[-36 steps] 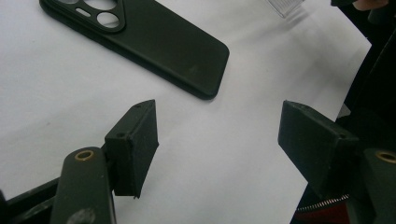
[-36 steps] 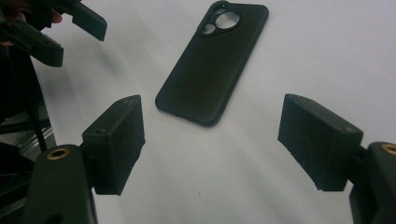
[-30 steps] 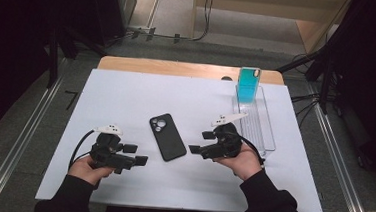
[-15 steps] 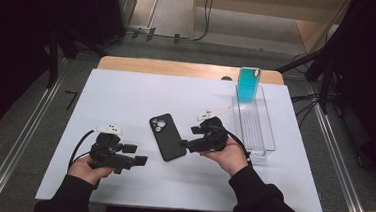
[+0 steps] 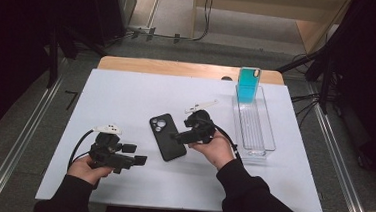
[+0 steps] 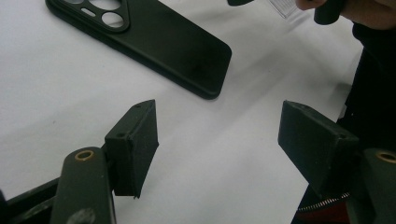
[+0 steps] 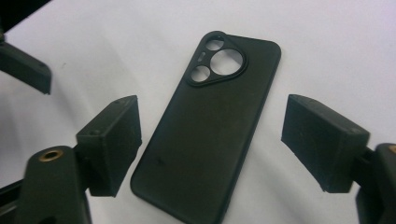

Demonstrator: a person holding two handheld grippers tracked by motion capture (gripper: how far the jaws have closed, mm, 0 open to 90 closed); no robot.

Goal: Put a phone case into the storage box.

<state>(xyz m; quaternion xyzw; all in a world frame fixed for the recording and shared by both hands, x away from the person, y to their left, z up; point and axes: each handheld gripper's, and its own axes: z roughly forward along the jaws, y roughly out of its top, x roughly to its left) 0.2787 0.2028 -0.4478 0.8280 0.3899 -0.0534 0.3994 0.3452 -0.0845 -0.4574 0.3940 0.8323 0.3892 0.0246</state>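
Observation:
A black phone case (image 5: 166,137) lies camera-cutout up on the white table, near its middle. My right gripper (image 5: 179,135) hovers at the case's right edge, pointing left. In the right gripper view the case (image 7: 205,130) lies below and between the spread jaws of the right gripper (image 7: 212,140). Those jaws have just been opening and do not press on it. My left gripper (image 5: 135,153) rests open at the front left, pointing right. In the left gripper view the left gripper (image 6: 219,135) has bare table between its jaws, with the case (image 6: 159,42) farther off.
A clear narrow tray (image 5: 266,141) stands at the right of the table. A teal phone case (image 5: 248,85) stands upright at its far end. The white table (image 5: 127,91) has free room at the left and back. The table's front edge is near both forearms.
My right gripper has moved left from beside the clear tray to the black case's right edge. The left gripper and the case have stayed where they were.

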